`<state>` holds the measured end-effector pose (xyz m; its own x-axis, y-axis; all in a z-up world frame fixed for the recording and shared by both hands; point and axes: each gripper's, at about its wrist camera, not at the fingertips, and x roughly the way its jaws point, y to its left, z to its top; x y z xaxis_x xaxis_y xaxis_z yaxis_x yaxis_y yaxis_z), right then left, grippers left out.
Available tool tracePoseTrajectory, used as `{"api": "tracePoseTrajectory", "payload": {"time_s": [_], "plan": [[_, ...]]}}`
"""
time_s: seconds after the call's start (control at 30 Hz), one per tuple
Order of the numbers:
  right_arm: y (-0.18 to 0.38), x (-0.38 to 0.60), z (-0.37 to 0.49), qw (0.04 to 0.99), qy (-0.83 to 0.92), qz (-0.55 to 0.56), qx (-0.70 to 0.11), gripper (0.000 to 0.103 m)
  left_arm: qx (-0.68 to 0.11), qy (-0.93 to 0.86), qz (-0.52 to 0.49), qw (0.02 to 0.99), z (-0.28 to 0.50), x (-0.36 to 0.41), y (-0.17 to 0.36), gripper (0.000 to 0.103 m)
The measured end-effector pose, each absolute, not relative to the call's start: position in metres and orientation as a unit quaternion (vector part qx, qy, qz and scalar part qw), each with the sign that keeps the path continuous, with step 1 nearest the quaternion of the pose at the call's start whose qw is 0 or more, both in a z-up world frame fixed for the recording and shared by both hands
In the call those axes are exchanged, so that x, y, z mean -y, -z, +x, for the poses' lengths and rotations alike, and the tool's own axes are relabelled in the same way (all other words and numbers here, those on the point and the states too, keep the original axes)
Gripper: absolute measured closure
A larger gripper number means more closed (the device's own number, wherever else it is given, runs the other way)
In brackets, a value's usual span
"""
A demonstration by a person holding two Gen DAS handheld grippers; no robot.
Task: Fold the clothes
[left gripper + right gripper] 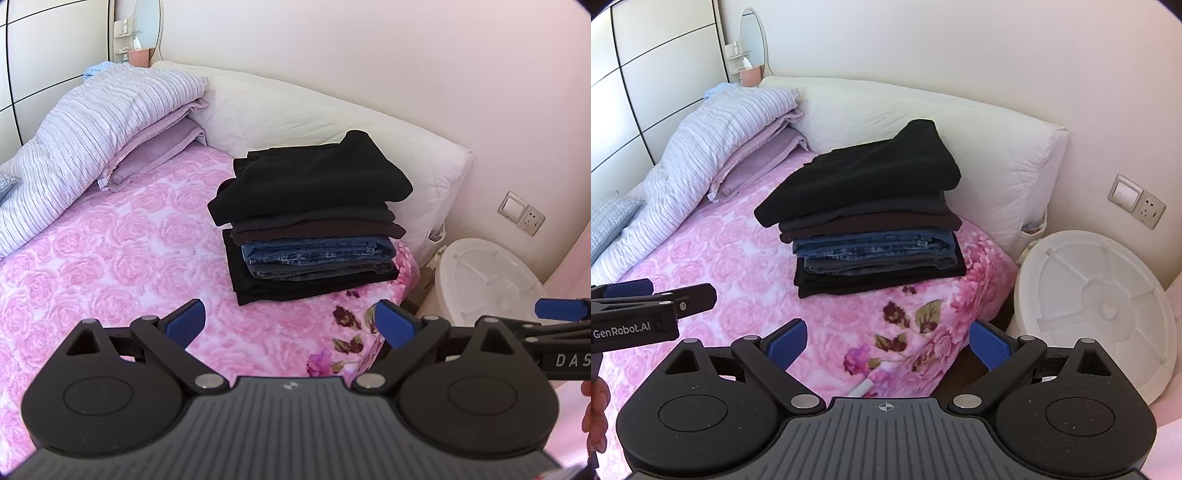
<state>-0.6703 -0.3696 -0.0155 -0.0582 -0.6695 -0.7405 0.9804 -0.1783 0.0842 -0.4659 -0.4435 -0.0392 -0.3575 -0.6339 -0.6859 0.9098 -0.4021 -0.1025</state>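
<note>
On a bed spread with a pink rose-patterned cover [110,258], a stack of folded clothes [310,218] sits near the corner, just in front of a white padded headboard [332,118], with black garments on top, blue jeans [875,247] in the middle and a black piece at the bottom. The left gripper [290,325] and the right gripper [890,343] hover side by side above the cover short of the stack, each with its blue-padded jaws spread wide and holding nothing. A striped duvet [92,122] lies bunched along the far side, and a white round plastic lid [1097,306] leans beside the bed.
</note>
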Motion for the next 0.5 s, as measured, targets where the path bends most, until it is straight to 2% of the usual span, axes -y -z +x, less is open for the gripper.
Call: {"api": "tracePoseTrajectory", "payload": {"time_s": [0.5], "plan": [[0.0152, 0.3655, -0.6628, 0.593, 0.694, 0.336, -0.231, 0.006, -0.235, 0.794, 0.286, 0.482, -0.4622, 0.4365, 0.0407, 0.006]]}}
